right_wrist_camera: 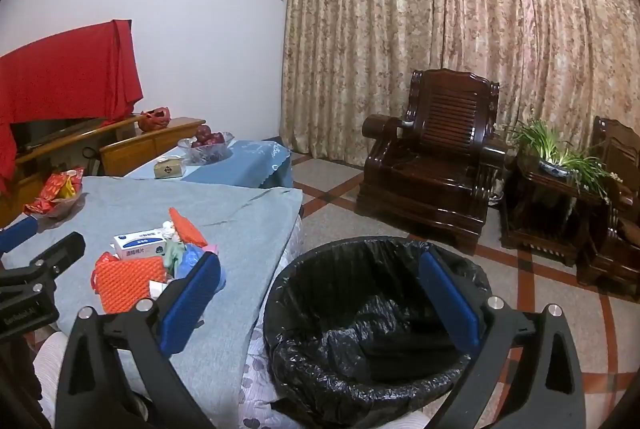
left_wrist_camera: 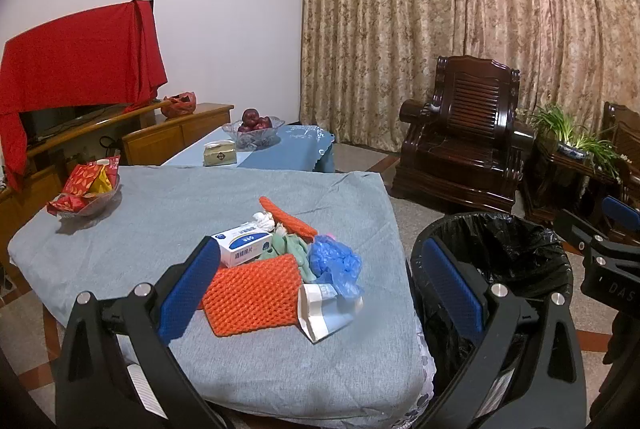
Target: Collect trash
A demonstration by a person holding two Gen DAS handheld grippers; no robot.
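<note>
The trash lies in one heap near the front right corner of the desk (left_wrist_camera: pixel 120 229), which is draped in a grey-blue cloth: a flat orange foam mesh sleeve (left_wrist_camera: pixel 254 295) nearest, a second orange mesh sleeve (left_wrist_camera: pixel 288 217) behind it, a white and blue cardboard box (left_wrist_camera: pixel 246 243), a crumpled blue plastic bag (left_wrist_camera: pixel 334 263), a pale green soft item (left_wrist_camera: pixel 292 249), white crumpled tissue (left_wrist_camera: pixel 264 219) and a torn white and blue paper packet (left_wrist_camera: pixel 320 317). Just beside the desk's right edge stands a round bin lined with a black plastic bag (right_wrist_camera: pixel 360 309), and it looks empty.

No collecting seems to have begun. The left gripper (left_wrist_camera: pixel 320 285) hangs over the heap with its jaws spread wide and nothing between them; the right gripper (right_wrist_camera: pixel 320 293) hangs above the bin's mouth, equally wide and empty.

The next move probably calls for lowering the left gripper onto the nearest mesh sleeve, closing on its edge, then carrying it rightward over the bin.
</note>
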